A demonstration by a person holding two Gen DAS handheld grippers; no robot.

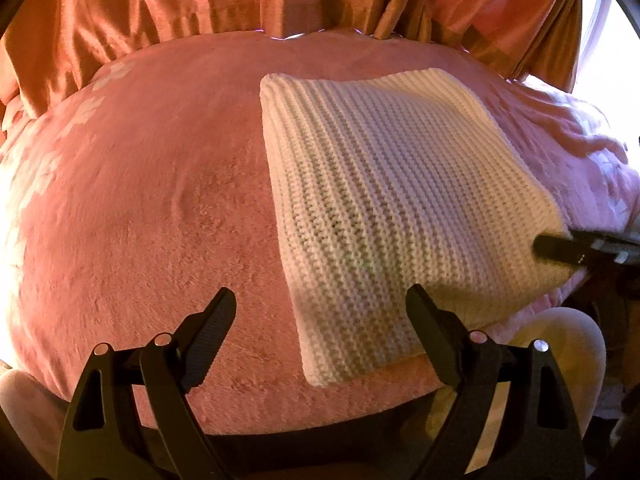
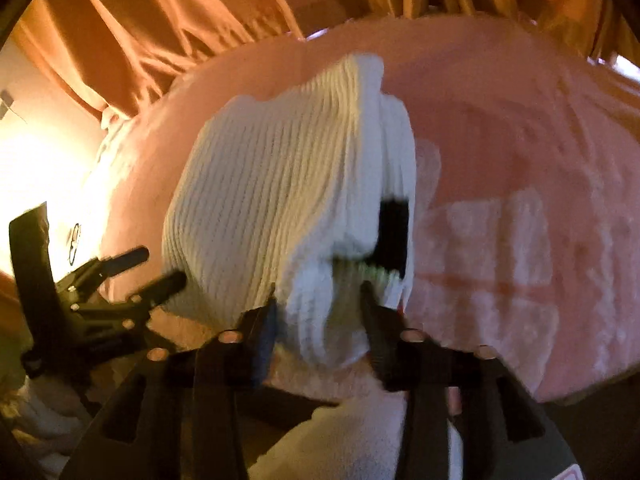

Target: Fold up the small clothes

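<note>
Left gripper sits at the near edge of the bed, fingers spread wide, gripping nothing; its right finger overlaps the near-left corner area of the white knit garment, contact unclear, and its left finger rests over bare pink fleece blanket. Same gripper shows from the right wrist view at the garment's left edge, fingers apart, one tip touching or just beside the knit. Right gripper has its fingers partly closed around a bunched near corner of the garment; fabric fills the gap between them, so it is holding the knit. Right wrist view is motion-blurred, fine detail unreliable. A black tag or label shows on the folded layers just beyond the right finger. In the left wrist view the right gripper's fingertips sit on the garment's right-hand edge. Garment lies as a roughly rectangular folded piece, ribbed side up, on the right half of the blanket, mostly flat, with the near-right corner lifted and bunched. Blanket has pale patterned patches to the right of the garment. Beyond the bed, orange curtains hang across the back.
</note>
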